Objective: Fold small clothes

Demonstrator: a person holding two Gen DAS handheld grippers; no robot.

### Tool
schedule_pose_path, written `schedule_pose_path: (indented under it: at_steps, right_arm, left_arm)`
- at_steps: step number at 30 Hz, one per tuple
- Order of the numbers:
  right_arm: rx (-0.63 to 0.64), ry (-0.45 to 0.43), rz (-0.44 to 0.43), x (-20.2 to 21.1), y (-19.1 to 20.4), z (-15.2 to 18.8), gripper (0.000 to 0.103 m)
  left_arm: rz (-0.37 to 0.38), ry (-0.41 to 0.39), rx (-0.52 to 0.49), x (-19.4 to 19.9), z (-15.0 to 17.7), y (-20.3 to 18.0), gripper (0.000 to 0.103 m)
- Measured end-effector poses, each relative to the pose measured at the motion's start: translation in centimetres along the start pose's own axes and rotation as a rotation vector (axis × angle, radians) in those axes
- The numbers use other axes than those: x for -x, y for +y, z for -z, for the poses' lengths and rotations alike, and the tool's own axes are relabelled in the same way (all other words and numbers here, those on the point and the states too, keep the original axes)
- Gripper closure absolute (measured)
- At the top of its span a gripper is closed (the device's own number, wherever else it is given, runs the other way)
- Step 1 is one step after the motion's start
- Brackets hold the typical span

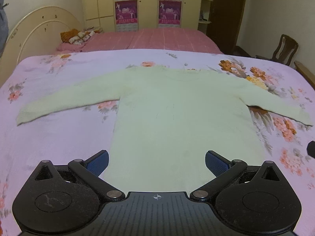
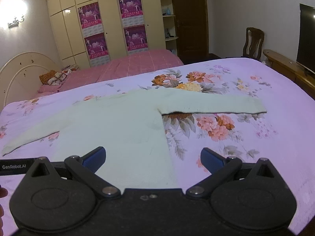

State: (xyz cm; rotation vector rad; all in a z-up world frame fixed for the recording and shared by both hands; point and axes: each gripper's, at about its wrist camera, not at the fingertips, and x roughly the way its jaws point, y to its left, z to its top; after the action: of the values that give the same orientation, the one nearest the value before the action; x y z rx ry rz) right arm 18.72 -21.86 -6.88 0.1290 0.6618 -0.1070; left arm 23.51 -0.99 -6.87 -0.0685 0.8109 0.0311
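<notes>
A pale green long-sleeved sweater lies flat on the flowered bedspread, both sleeves spread out, neck at the far side. My left gripper is open and empty above the sweater's hem, centred on the body. My right gripper is open and empty above the hem's right corner; the sweater also shows in the right wrist view, its right sleeve stretched out to the right. The other gripper's edge shows at the left of that view.
A second bed with a pink cover and cushions stands beyond. Wardrobes line the back wall. A wooden chair, a wooden bench and a dark screen are at the right.
</notes>
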Motion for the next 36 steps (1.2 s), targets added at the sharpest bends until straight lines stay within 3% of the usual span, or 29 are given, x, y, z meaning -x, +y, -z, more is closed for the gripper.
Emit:
schedule_pose_path:
  at_steps: [8,22,27,36]
  right_arm:
    - [-0.019,0.026,0.012,-4.8,-2.1,-2.1,0.001]
    - [-0.019,0.048,0.037,-12.6,-4.9,-4.8,0.004]
    - [-0.059,0.061,0.058,-15.0,-7.2,-5.4,0.015]
    - [-0.138,0.106,0.124,-19.1,-12.3,-5.7,0.023]
  left_arm:
    - [0.026,0.031,0.016,-5.2,-2.4,-1.7,0.000]
    - [-0.015,0.059,-0.051,-13.4,-5.1,-5.5,0.000]
    - [-0.020,0.053,-0.035,-15.9,-5.7,-6.6,0.000]
    - [-0.055,0.077,-0.051,-20.2,-6.6,-8.4,0.000]
